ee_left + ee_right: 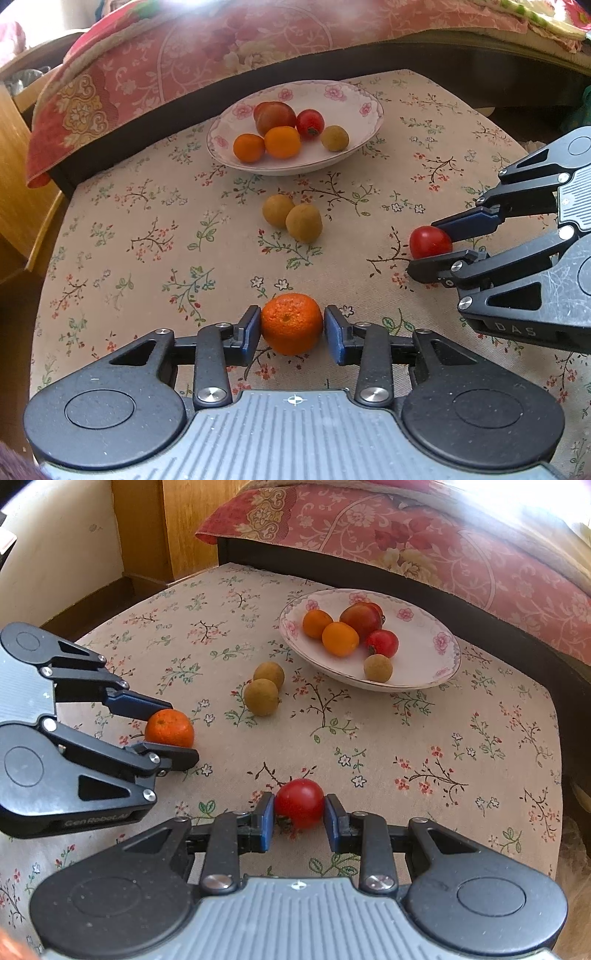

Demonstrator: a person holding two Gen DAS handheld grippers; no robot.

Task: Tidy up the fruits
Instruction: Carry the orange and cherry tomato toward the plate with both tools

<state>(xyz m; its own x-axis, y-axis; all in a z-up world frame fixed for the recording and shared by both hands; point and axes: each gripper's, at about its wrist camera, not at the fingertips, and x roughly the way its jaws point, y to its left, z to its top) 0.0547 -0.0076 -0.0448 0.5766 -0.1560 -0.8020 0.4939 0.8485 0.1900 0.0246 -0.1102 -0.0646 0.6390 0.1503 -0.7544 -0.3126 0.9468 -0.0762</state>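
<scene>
2 tongs, 2 fruits
Left tongs [291,326] say "GenRobot.AI", squeezing the orange [291,323]; right tongs [299,808] say "DAS", squeezing the tomato [299,803].

i am wearing black linkage arms on my left gripper [291,325] and right gripper [299,806], blue pads [249,328] at the fingertips, silver screws at the joints, a ribbed grey plate behind, white lettering showing on each side.

Bright daylight glare washes the top (fisheye-curved edges).
</scene>
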